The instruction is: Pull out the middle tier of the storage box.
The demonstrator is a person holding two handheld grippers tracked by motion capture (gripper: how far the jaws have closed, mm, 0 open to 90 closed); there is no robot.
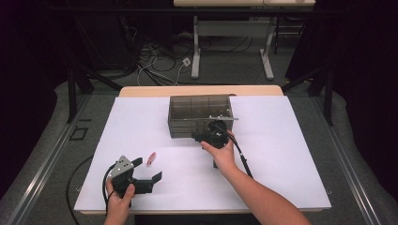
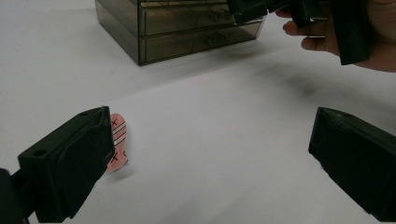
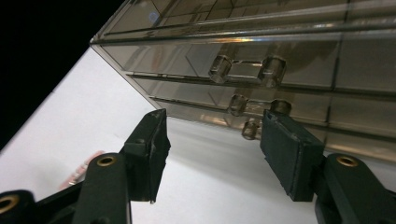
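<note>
A white sheet (image 1: pixel 281 154) covers a pale wooden table (image 1: pixel 202 90) in a dim room, with grey floor, loose cables and the legs of another table beyond the far edge; toward the far middle of the sheet stands a smoky transparent plastic drawer cabinet (image 1: pixel 185 110), its stacked drawers facing the person; in the right gripper view the drawer fronts show clear handles, each set on two round pegs, one above another (image 3: pixel 243 70); the right gripper (image 1: pixel 212 132) is held at the near front of the cabinet, right of its middle, its jaws spread apart with nothing between them; in the right gripper view the tips stand just short of the lower handles, one to each side, and I cannot tell whether either touches the plastic; the right hand (image 1: pixel 220 154) grips the tool from behind, its black cable trailing toward the near right; on the sheet to the near left of the cabinet, well apart from it, lies a small flat pink fish-shaped piece (image 1: pixel 150 159) marked with dark stripes and crosses; the left gripper (image 1: pixel 150 169) sits at the near left, just beside the fish, jaws wide open and empty; in the left gripper view the fish (image 2: pixel 116 142) lies partly behind the left-hand jaw; the left hand (image 1: pixel 118 197) holds that tool near the sheet's near edge.
</note>
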